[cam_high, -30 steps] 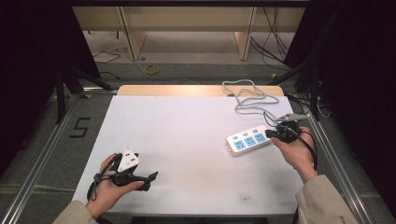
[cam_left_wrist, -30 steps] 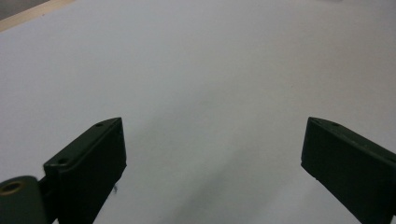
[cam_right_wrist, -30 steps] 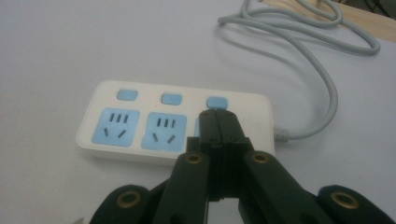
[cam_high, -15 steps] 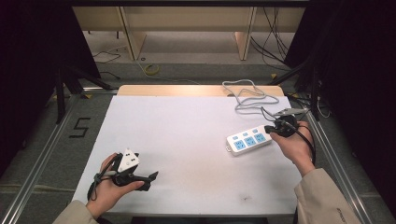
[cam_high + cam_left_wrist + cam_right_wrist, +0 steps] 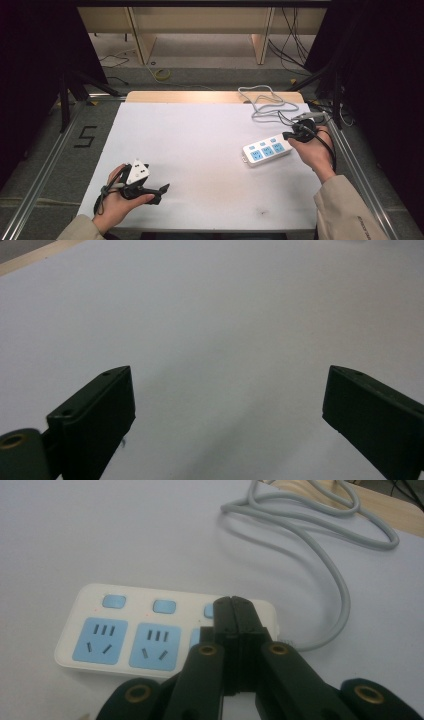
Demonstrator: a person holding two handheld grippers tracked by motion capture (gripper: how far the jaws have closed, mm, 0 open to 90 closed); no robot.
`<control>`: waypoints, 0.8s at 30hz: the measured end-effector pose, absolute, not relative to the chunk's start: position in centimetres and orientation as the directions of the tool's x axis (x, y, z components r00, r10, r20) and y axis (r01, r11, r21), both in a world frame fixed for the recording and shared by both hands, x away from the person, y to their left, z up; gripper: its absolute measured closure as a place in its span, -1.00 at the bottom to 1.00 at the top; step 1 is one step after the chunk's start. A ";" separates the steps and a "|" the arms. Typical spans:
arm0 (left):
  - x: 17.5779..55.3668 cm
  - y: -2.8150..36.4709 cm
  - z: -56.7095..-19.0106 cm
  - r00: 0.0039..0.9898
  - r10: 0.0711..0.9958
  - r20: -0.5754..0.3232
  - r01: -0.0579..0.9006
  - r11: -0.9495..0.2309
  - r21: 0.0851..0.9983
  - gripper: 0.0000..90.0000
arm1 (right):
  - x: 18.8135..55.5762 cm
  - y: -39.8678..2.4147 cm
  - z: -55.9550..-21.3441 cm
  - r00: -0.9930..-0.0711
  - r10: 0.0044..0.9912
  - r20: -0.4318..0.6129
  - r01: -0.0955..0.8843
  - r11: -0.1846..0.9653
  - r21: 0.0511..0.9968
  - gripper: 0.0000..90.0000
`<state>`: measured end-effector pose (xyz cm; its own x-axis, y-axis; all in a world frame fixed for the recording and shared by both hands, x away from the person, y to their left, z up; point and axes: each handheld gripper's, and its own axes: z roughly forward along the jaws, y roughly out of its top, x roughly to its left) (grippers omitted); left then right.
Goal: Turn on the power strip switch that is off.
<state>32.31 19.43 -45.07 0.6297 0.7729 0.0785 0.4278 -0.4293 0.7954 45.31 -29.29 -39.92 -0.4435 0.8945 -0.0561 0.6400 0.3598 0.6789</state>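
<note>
A white power strip (image 5: 266, 150) with blue sockets and blue switches lies on the right side of the white table (image 5: 200, 145). Its grey cable (image 5: 265, 105) loops away toward the far edge. My right gripper (image 5: 292, 135) hovers over the strip's cable end with its jaws pressed together and nothing between them. In the right gripper view the shut right gripper (image 5: 235, 602) covers the third socket of the power strip (image 5: 130, 630), and the cable (image 5: 320, 535) curls off to the upper right. My left gripper (image 5: 161, 194) rests near the front left, open; the left gripper (image 5: 227, 390) frames bare tabletop.
A strip of wood (image 5: 190, 96) runs along the table's far edge. Metal rails (image 5: 45, 160) flank the table on both sides. A "5" mark (image 5: 86, 136) is on the floor at left. Shelving legs and loose cords stand beyond the far edge.
My right hand has shifted slightly away from me and to the left, bringing the shut gripper over the strip's cable end. The left gripper has stayed put.
</note>
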 end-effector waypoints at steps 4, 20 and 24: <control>32.3 19.4 -45.1 0.630 0.773 0.079 0.428 -0.430 0.795 -0.86 | 45.6 -29.3 -39.9 -0.441 0.896 -0.054 0.644 0.358 0.676 1.00; 32.3 19.4 -45.1 0.631 0.772 0.079 0.427 -0.430 0.796 -0.86 | 46.7 -29.0 -40.0 -0.441 0.896 -0.059 0.659 0.368 0.657 1.00; 32.3 19.4 -45.1 0.630 0.772 0.079 0.427 -0.430 0.796 -0.86 | 47.0 -28.9 -39.9 -0.442 0.895 -0.062 0.661 0.372 0.652 1.00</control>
<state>32.32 19.36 -45.08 0.6304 0.7723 0.0791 0.4266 -0.4297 0.7959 46.99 -28.91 -39.92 -0.4420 0.8949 -0.0619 0.6612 0.3717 0.6517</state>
